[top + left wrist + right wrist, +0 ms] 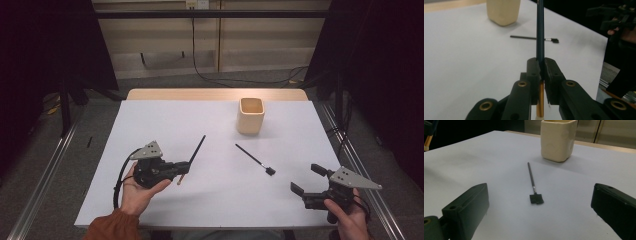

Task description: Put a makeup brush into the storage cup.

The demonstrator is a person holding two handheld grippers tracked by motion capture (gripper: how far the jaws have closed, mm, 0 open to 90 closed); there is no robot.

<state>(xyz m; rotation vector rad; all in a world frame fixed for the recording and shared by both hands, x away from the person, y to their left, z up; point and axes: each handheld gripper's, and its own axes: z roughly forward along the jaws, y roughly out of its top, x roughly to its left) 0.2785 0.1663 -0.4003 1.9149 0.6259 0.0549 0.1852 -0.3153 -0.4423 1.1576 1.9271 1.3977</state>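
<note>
Clamping a dark brush (197, 150) near its gold ferrule end, the left gripper (186, 167) holds it just above the white table (165, 125), handle slanting away toward the far right. The left gripper view reveals what the high view cannot: both jaws pressed tight on the shaft, the gold ferrule (540, 100) and pale tip below them, the handle running straight up out of frame. No legible writing shows on the brush. The right gripper (306, 178), jaws spread wide and empty, hovers near the table's right edge. A second brush (533, 182) lies flat ahead of it, its square black head nearest and its handle toward the cream cup (558, 138)
</note>
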